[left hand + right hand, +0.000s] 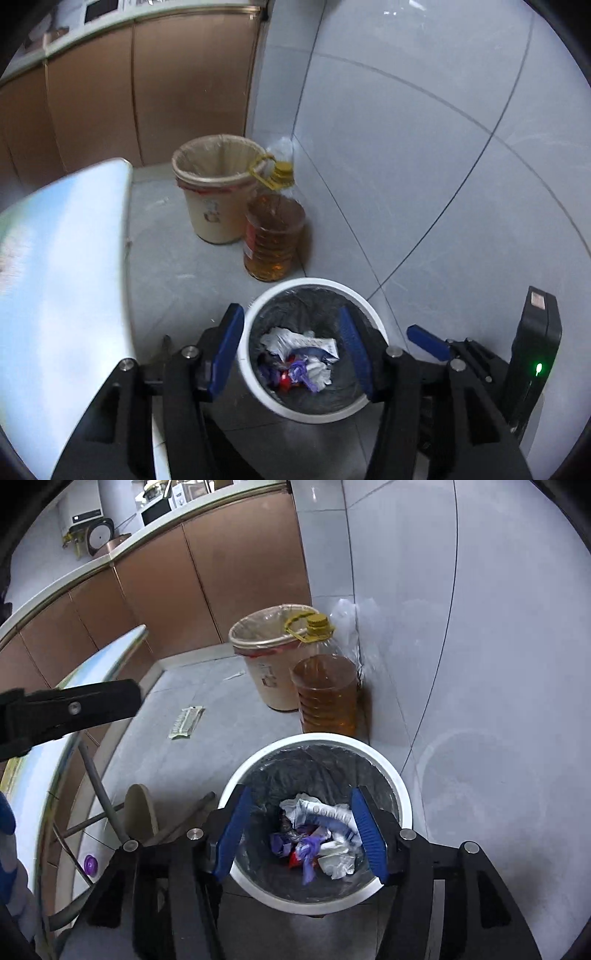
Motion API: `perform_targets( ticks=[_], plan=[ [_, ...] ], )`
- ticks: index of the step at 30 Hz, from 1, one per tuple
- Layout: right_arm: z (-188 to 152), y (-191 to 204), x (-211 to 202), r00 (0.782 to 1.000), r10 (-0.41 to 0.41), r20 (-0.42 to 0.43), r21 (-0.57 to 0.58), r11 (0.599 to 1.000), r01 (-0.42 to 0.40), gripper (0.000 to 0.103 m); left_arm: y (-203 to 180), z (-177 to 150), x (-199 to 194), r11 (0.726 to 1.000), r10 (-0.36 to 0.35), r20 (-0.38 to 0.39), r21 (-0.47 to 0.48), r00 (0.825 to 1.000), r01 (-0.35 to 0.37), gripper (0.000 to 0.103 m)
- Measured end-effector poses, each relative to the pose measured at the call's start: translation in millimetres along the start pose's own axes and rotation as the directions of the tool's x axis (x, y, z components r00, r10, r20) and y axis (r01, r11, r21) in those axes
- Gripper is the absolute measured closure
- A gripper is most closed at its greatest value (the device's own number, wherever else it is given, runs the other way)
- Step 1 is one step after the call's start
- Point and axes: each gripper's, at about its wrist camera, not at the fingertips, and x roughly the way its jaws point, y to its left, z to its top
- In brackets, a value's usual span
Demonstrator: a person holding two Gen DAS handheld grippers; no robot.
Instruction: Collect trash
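A pale glossy tabletop [66,266] is filling the left, with a beige plastic bin lined with a clear bag [214,184] and a clear jug of amber oil with a yellow cap [273,236] standing side by side beyond it. The left gripper [291,350] is hovering with jaws spread and empty over a white round bin lined with a black bag [314,415], where crumpled white, purple and red trash [299,360] is lying. The right gripper [306,834] is hanging over the same bin, jaws likewise apart and empty.

Grey tiled floor [207,686] meets pale tiled wall [480,609]; brown cabinet doors [229,572] stand under a light countertop [155,535].
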Motion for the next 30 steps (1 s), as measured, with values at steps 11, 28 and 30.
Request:
perform_targets(
  ticks=[11,28,30],
  plan=[
    [13,102,-106,0.975,0.139,0.175,-0.158,0.981,-0.112,0.026,50,-22,-137,0.985,0.169,0.190,-0.069,0.967,-0.159,0.048],
    [-11,242,-241,0.903,0.256,0.346,-0.377,0.919,-0.116,0.000,134,-113,-311,0.866,0.493,0.342,-0.276,0.800,-0.416,0.039],
    [-15,252,-249,0.897,0.264,0.354,-0.397,0.911,-0.112,0.000,133,-119,-323,0.855,0.515,0.359,-0.288,0.778,-0.433,0.039]
  ],
)
